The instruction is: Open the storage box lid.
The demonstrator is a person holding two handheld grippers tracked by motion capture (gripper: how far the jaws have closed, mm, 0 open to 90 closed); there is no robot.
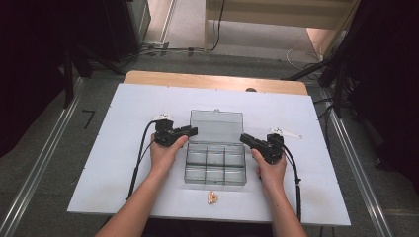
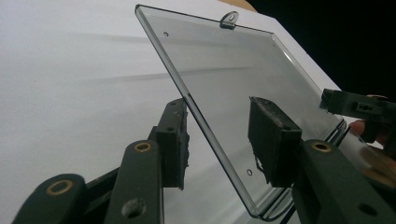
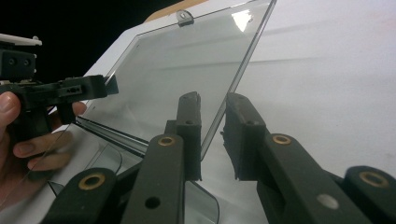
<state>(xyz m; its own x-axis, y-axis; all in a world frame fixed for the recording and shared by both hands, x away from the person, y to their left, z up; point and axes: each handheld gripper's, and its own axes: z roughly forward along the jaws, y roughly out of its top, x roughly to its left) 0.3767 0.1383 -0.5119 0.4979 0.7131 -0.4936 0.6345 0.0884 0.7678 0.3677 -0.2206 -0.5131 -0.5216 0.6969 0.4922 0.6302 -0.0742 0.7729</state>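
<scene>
Clear box (image 1: 215, 163) mid-table, lid (image 1: 216, 126) raised; left gripper (image 1: 190, 131) jaws parted astride lid's left edge, not clamped; right gripper (image 1: 245, 138) jaws slightly apart straddling its right edge; small trinket (image 1: 213, 198) nearer the person

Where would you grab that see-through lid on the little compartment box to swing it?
Probably by its thin side edges, one gripper from each side. The lid stands raised and tilted, hinged along the box, so both side edges are free. The left gripper and the right gripper each already straddle an edge, jaws open.
</scene>
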